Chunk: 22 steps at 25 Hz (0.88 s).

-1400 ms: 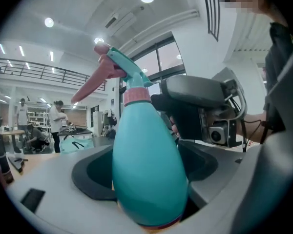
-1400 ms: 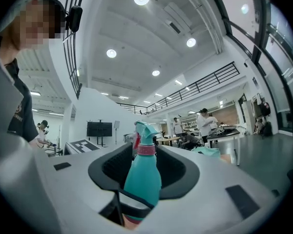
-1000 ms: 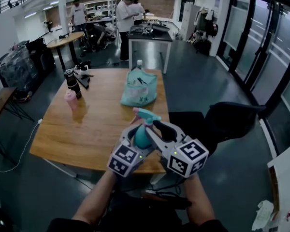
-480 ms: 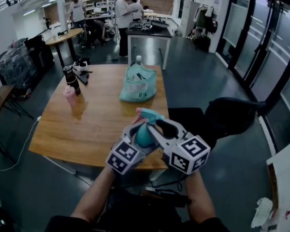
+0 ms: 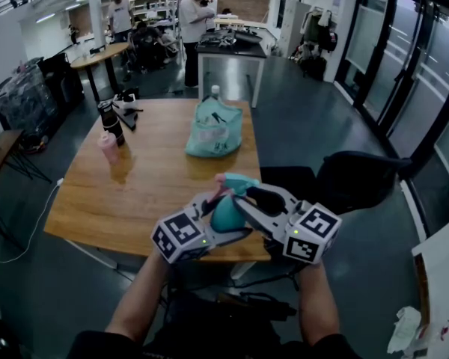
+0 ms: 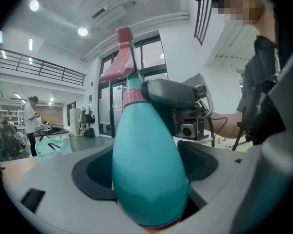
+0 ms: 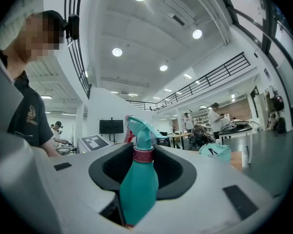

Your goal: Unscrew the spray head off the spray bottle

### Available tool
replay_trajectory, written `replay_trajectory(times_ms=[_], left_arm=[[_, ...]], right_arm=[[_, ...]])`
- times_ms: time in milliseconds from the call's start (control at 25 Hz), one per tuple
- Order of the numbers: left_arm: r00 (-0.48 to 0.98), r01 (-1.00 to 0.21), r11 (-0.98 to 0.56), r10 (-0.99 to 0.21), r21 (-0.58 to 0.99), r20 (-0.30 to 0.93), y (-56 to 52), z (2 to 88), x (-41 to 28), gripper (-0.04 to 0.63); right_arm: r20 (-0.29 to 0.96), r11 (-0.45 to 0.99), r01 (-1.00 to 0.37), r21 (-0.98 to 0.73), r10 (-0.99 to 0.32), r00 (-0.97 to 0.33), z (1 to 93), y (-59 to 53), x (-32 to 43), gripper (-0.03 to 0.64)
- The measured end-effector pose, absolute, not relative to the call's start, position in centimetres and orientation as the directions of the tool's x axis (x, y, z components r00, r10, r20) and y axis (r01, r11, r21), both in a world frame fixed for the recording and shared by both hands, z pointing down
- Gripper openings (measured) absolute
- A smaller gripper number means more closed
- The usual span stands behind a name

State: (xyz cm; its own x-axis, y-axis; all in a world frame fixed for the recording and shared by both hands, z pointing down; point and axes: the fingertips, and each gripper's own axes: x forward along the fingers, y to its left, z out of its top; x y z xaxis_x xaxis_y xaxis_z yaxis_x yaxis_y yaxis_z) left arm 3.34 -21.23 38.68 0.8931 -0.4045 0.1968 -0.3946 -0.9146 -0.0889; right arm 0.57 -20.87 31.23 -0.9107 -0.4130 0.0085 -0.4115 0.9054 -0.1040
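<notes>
Over the near edge of the bench, holding the spray bottle aloft with the spray head still seated on its red collar, so likely all the unscrewing left to do. Clamping the fat body in the left claw, tipped slightly downward; reaching in level from the right with the right claw, jaws just eased inward and closed on the bottle near the collar.
</notes>
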Motion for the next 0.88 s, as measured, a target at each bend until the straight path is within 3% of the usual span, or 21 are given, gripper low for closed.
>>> replay_trajectory(times_ms=[440,880], left_arm=[[0.954,-0.228,-0.97,-0.24,-0.083,0.178,-18.1,38.4,4.1,0.399],[0.913,-0.38,-0.923,-0.386,-0.066,0.131,-20.7,38.2,3.2,0.399]], right_arm=[[-0.037,0.979,-0.18,-0.094,-0.185,-0.982,31.0,-18.1,0.8,0.14],[-0.051,0.941,-0.331,-0.072,-0.335,-0.941,30.9,-19.8,1.3,0.152]])
